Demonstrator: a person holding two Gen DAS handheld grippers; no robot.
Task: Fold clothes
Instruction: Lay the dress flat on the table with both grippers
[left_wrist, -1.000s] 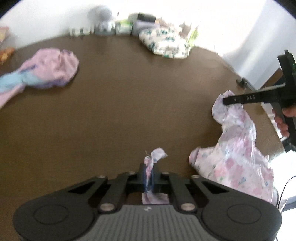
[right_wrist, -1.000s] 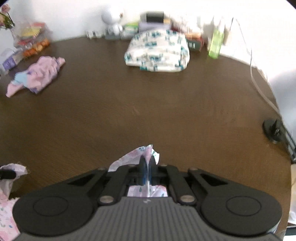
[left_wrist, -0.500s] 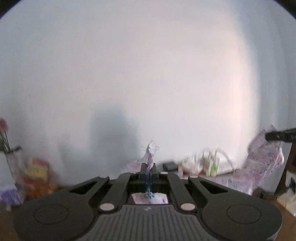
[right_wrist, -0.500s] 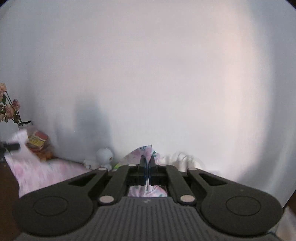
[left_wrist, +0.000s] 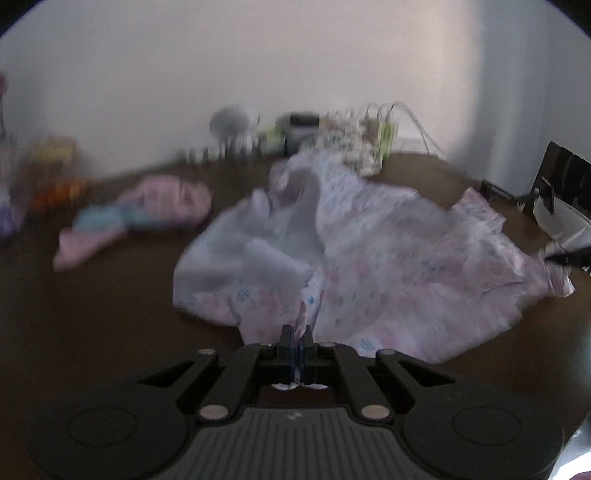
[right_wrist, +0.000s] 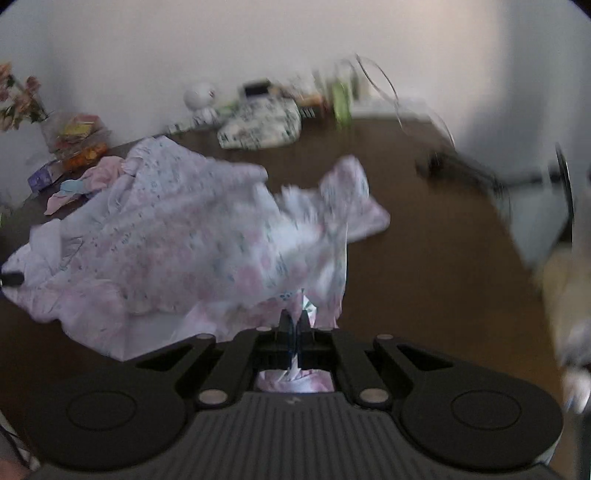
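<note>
Dark brown table (left_wrist: 110, 314): floral garment (left_wrist: 388, 258), pink clothes (left_wrist: 147, 206), misc clutter.
</note>
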